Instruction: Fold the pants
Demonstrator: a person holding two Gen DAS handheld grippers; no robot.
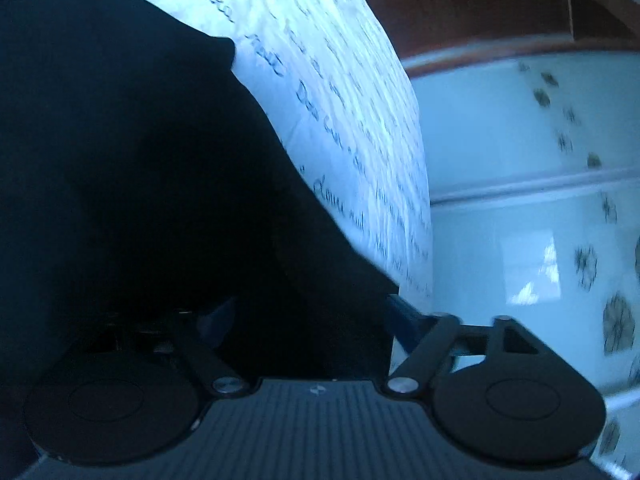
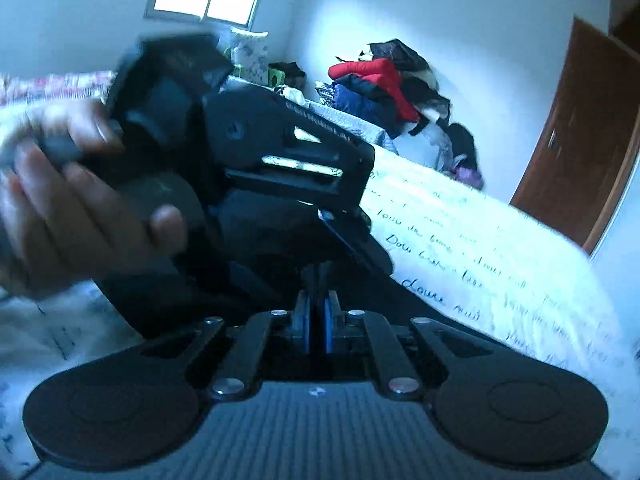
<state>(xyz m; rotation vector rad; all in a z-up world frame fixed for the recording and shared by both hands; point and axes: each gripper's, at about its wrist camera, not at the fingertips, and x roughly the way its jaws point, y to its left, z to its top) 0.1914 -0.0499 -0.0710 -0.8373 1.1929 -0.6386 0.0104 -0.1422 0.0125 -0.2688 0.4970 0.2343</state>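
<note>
Script-printed bedsheet (image 2: 500, 248), black pants (image 1: 140, 180) near its edge, right gripper (image 2: 319, 276) fingers pinching pants, left gripper (image 1: 308, 312) fingers spread.

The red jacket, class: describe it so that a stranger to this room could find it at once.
Start at the bed with the white script-printed sheet and follow it to the far wall, where a heap of clothes is piled. The red jacket lies near the top, the only bright red piece among dark and blue garments.

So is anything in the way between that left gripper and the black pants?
Nothing visible. The left gripper is open right at the black pants, with dark fabric filling the gap between its fingers, on the white printed sheet.
</note>
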